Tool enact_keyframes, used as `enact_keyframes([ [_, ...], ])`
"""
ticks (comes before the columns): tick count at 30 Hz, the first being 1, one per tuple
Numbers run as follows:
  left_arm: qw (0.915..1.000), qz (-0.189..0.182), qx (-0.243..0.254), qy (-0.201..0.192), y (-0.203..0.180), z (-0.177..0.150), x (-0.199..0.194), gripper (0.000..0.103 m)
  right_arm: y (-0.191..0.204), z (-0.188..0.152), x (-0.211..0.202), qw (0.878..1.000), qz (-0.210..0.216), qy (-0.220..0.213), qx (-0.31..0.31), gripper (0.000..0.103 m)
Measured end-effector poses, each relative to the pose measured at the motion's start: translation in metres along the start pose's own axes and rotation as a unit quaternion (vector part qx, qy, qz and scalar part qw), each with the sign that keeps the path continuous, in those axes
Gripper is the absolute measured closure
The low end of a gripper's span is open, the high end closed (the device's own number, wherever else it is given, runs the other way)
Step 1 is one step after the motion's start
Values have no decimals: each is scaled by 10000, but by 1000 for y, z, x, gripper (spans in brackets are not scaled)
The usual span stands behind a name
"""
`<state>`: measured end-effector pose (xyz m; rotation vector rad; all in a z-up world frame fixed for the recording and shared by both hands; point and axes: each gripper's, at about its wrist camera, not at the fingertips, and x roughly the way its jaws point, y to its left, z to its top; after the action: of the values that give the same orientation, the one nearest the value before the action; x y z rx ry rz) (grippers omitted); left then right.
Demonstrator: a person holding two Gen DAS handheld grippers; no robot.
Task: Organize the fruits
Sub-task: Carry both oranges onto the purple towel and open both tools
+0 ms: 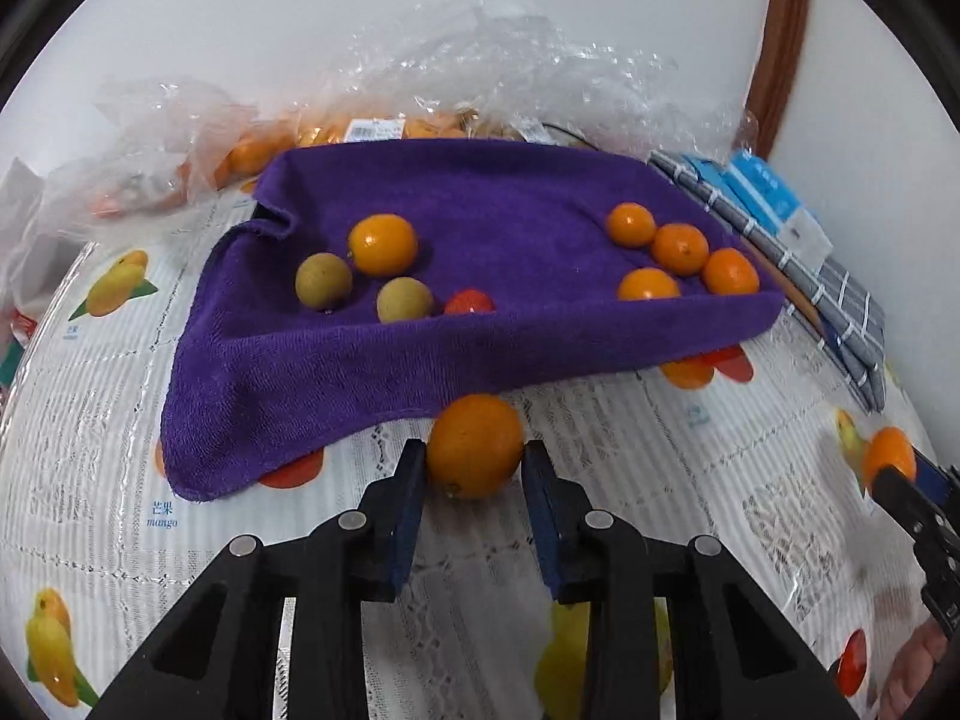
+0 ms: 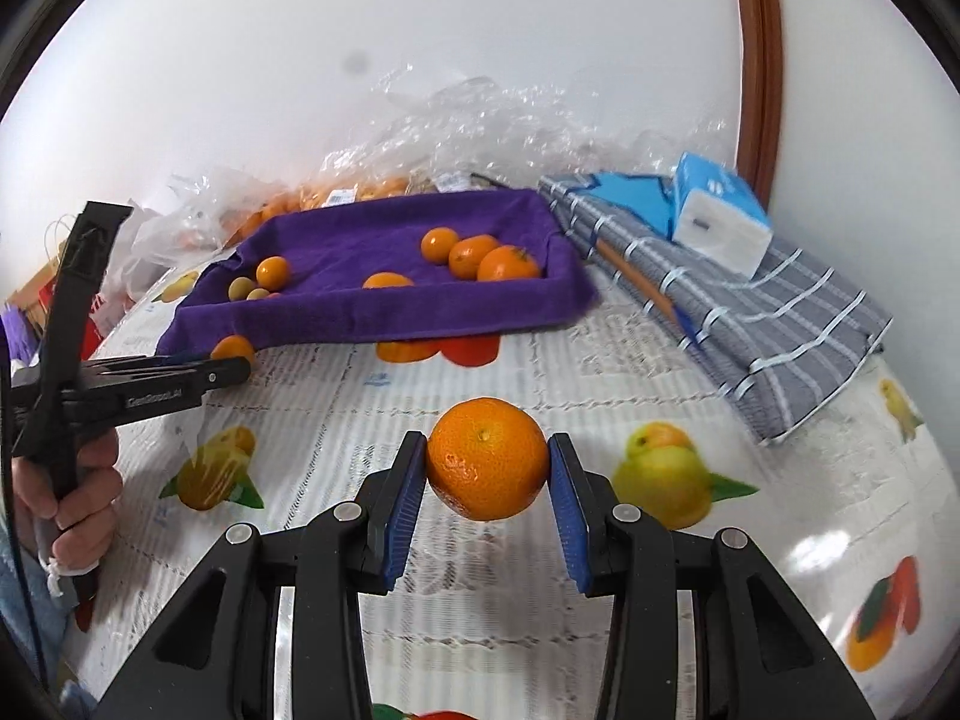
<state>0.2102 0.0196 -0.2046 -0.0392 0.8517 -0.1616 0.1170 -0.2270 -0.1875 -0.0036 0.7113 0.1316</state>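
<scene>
Both claws carry fruit: the right gripper [image 2: 487, 461] pinches a mandarin [image 2: 486, 459] above the tablecloth, the left gripper [image 1: 474, 456] clamps an orange [image 1: 474, 445] near the towel [image 1: 480, 192], best lifted clear over its raised edge.

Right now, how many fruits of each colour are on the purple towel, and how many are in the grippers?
Orange on towel: 5
Green: 2
Red: 1
Held oranges: 2, one each in left gripper and right gripper
Total: 10
</scene>
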Motion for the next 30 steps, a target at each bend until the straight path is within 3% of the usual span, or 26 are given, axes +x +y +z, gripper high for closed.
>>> enact_keyframes([
  [13, 9988, -116, 120, -453, -7, 13, -39, 72, 14, 11, 8, 9993, 346, 14, 131, 62],
  [23, 9954, -190, -310, -884, 18, 68, -52, 72, 27, 77, 37, 9993, 302, -212, 20, 62],
  [30, 9934, -88, -378, -1076, 16, 98, -11, 72, 28, 122, 77, 9983, 479, -262, 205, 62],
])
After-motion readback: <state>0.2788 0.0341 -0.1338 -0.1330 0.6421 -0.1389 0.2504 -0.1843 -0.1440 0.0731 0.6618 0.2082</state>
